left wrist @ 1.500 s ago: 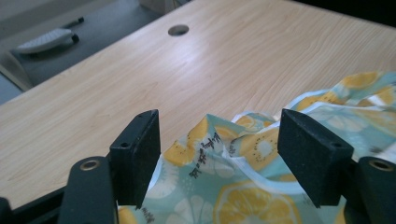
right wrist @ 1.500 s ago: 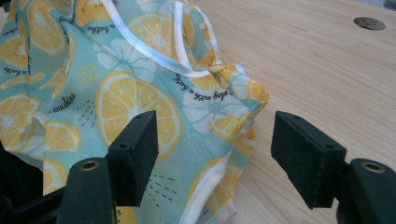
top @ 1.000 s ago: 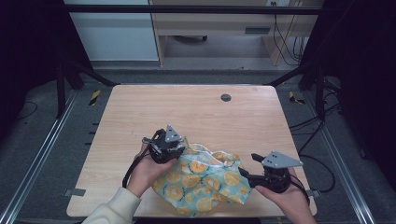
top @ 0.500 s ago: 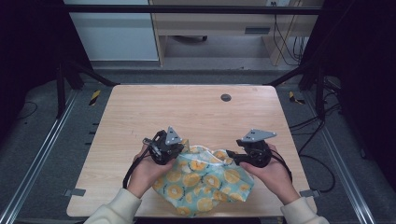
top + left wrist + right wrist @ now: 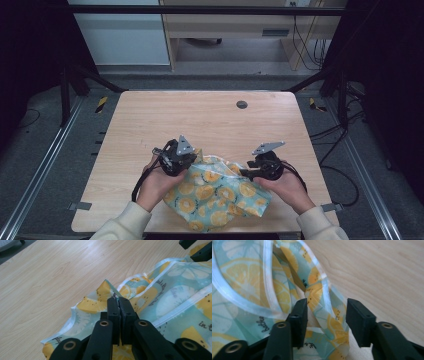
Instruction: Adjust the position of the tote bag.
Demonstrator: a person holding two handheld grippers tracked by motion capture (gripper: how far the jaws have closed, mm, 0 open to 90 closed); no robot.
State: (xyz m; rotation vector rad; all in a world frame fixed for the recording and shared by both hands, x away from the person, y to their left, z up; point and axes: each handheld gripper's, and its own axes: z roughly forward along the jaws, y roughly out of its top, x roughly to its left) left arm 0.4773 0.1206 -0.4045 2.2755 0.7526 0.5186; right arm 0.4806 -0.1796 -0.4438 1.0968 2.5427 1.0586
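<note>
We are working a lemon-print cloth (image 5: 220, 195) that lies crumpled on the near half of the counter (image 5: 210, 120), between our two hands. The left gripper (image 5: 117, 301) is pressed together on a peaked fold at the cloth's far left edge, pinching it firmly. The right gripper (image 5: 325, 315) sits at the cloth's right side — its jaws have just been closing, and a white-trimmed hem (image 5: 329, 312) stands between them, but the pads are not yet pressing on it, with a clear gap on the right. We judge that we are mid-grasp: one corner is secured, the second is being taken so the cloth can be lifted or spread. The next move calls for finishing the right closure squarely on the hem rather than on a loose layer behind it — then drawing the two hands apart evenly, so that the left pinch does not slip.
</note>
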